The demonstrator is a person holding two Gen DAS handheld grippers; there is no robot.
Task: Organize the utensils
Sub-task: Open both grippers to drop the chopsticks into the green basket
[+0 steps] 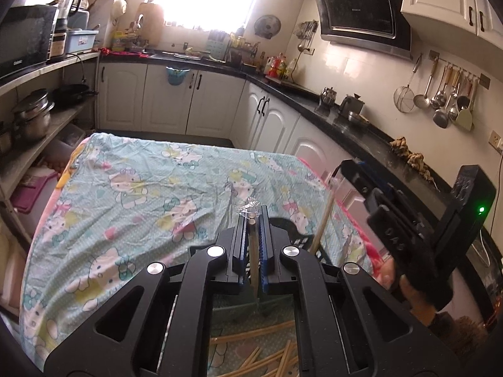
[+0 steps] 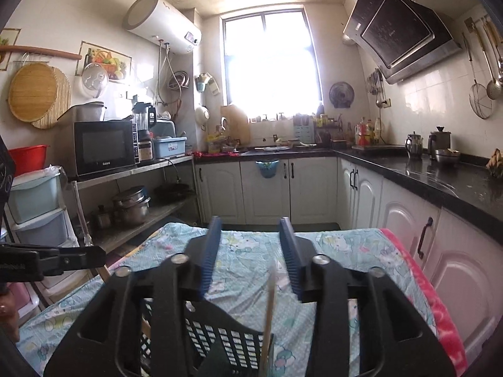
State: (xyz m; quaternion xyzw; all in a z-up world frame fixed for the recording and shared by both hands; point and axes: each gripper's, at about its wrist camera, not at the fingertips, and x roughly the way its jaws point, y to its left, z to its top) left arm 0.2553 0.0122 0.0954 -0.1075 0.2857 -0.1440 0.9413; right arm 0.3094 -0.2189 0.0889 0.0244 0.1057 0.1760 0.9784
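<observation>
Left wrist: hand-held gripper clamps chopstick.

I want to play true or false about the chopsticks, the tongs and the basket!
1. The left tongs pinch a chopstick. True.
2. The right tongs are squeezed shut. False: they stand open, with a chopstick loose between them, touching neither pad.
3. The basket below the right tongs is white. False: it is black with small holes.
4. More chopsticks lie on the cartoon cat cloth. True.
5. The cloth is plain red. False: it is pale blue-green with cartoon cats.
</observation>
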